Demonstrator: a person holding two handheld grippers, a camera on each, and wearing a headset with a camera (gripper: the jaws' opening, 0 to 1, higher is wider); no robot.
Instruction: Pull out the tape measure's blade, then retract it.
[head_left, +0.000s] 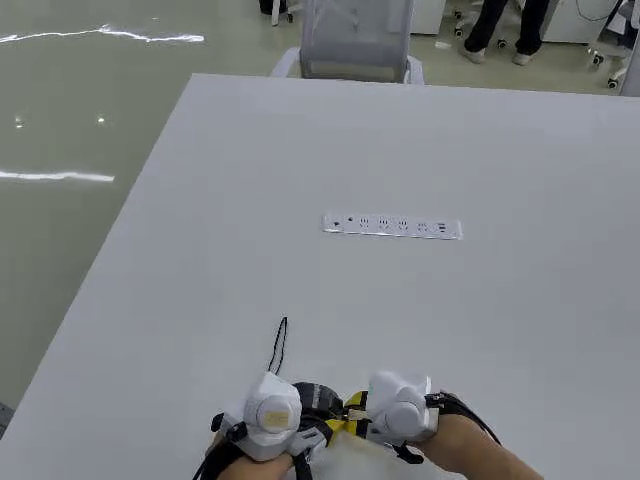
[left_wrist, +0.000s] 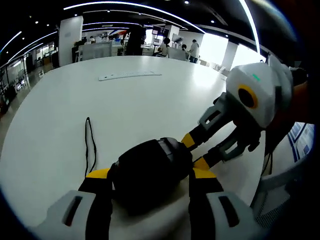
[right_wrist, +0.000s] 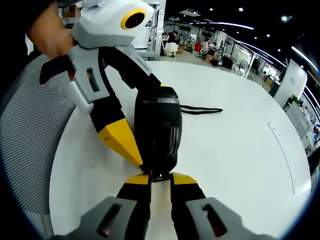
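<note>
The black tape measure (right_wrist: 157, 125) sits close to the near edge of the big white table (head_left: 400, 150), and its thin black strap (head_left: 279, 345) lies on the table pointing toward the middle. The left gripper (left_wrist: 150, 175) squeezes its fat body from both sides, and the right gripper (right_wrist: 152, 179) has its yellow tips pinched almost together on its front end. A white power strip (head_left: 392, 226) lies in the middle of the table, a grey chair (head_left: 355, 40) stands at the far edge, and the shiny floor (head_left: 80, 100) runs along the left edge.
</note>
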